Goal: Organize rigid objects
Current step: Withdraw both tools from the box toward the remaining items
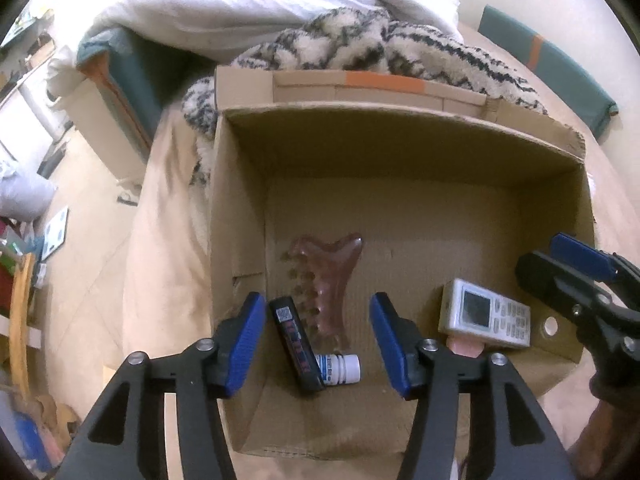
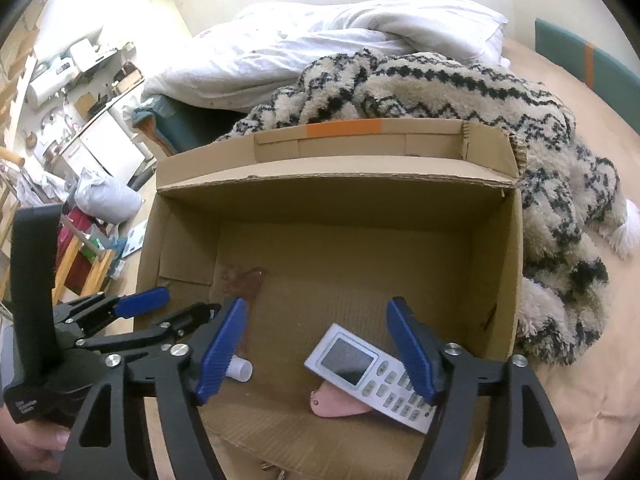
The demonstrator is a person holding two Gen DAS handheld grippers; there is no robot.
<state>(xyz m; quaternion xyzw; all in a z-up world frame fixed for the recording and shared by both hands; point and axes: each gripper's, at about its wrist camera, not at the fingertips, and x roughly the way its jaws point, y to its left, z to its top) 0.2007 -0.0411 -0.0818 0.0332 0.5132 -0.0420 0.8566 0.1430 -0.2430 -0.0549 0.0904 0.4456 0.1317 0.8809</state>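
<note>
left gripper (image 1: pixel 318 344): jaws apart, empty, over slim black device (image 1: pixel 296 346) | right gripper (image 2: pixel 318 354): wide, empty, above white keypad remote (image 2: pixel 370 376) | both in cardboard box (image 1: pixel 400 136)

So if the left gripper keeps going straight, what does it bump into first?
Probably the black bar lying in the cardboard box, between the left gripper's open fingers; depth is hard to judge.

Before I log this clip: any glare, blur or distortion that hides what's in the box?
Left wrist view: fisheye bends the cardboard box edges, dark vignette in the corners, bedding blown out; remote and black stick stay sharp. Right wrist view: same curvature, overexposed upper left; remote readable, comb dim and partly hidden.
</note>
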